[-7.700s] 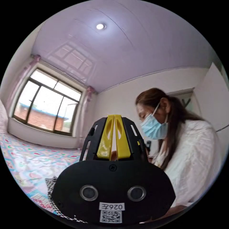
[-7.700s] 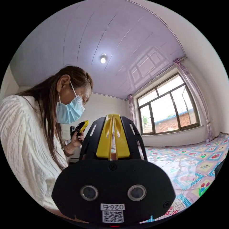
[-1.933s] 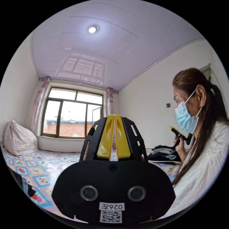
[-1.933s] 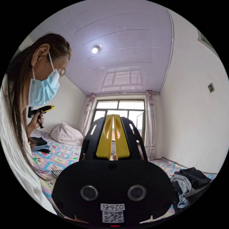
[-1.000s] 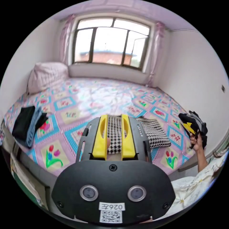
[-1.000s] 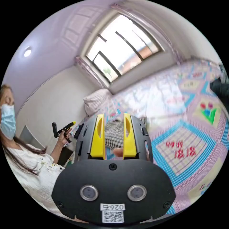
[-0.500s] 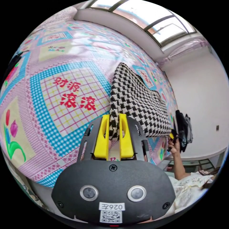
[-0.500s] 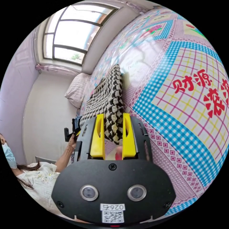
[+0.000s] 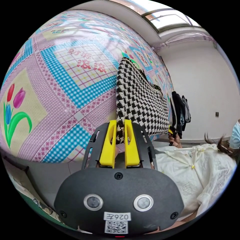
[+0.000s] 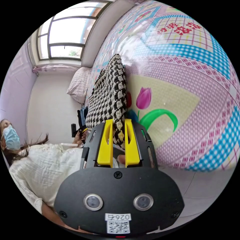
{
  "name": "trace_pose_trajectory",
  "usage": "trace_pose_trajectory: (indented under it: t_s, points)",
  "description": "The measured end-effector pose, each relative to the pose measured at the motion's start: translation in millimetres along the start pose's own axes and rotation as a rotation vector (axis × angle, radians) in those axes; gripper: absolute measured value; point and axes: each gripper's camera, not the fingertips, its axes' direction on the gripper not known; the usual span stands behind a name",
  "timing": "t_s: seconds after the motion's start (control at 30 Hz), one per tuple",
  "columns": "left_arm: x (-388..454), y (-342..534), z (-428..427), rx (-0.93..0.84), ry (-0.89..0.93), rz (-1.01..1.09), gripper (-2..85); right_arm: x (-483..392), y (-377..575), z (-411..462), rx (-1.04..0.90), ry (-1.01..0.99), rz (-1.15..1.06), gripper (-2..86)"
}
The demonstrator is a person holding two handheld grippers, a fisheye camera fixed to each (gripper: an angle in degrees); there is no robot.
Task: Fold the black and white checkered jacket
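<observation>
In the left gripper view we see the left gripper [image 9: 120, 131] clamped on a corner of the black and white checkered jacket [image 9: 140, 100], both yellow jaws pressing the cloth between them. The jacket lies on the patterned bed cover [image 9: 50, 82], and from this corner its long near edge runs off toward the right gripper [image 9: 172, 130], seen small at the far corner in the person's hand, with a dark clothes pile [image 9: 180, 110] beyond it. In the right gripper view the right gripper [image 10: 118, 135] grips its own corner of the jacket [image 10: 107, 92] in the same way, the cloth stretching away toward a pillow [image 10: 78, 87] and the window [image 10: 66, 32], while the bed cover [image 10: 187, 100] spreads to the right.
</observation>
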Motion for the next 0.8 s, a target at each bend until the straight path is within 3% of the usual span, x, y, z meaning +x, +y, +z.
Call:
trace_pose_trajectory:
  t_s: [0.13,0.3,0.37,0.5,0.6,0.8]
  points:
    - [-18.0,-1.0,-52.1,0.177,-0.047,-0.031,13.6,2.3,3.6,-35.7,0.086,0.035,-0.026,11.0]
    - [-29.1,-65.1,-55.7,0.090,0.044,0.036,19.0,15.5,-45.6,-59.8,0.109,-0.041,-0.109,13.8]
    - [-22.0,-86.9,-35.0,-0.018,0.056,0.090,18.2,21.3,-68.9,-50.5,0.030,-0.035,-0.141,12.9]
    - [-1.9,-121.3,-6.0,-0.066,0.173,0.175,16.3,30.5,-106.7,-10.4,-0.147,-0.167,-0.194,9.3]
    - [7.3,-134.9,6.1,-0.097,0.202,0.190,12.9,31.0,-117.1,13.9,-0.178,-0.223,-0.198,8.5]
    - [43.9,-134.9,15.8,-0.180,-0.014,0.269,7.4,33.3,-112.0,27.8,-0.200,-0.161,-0.147,5.2]
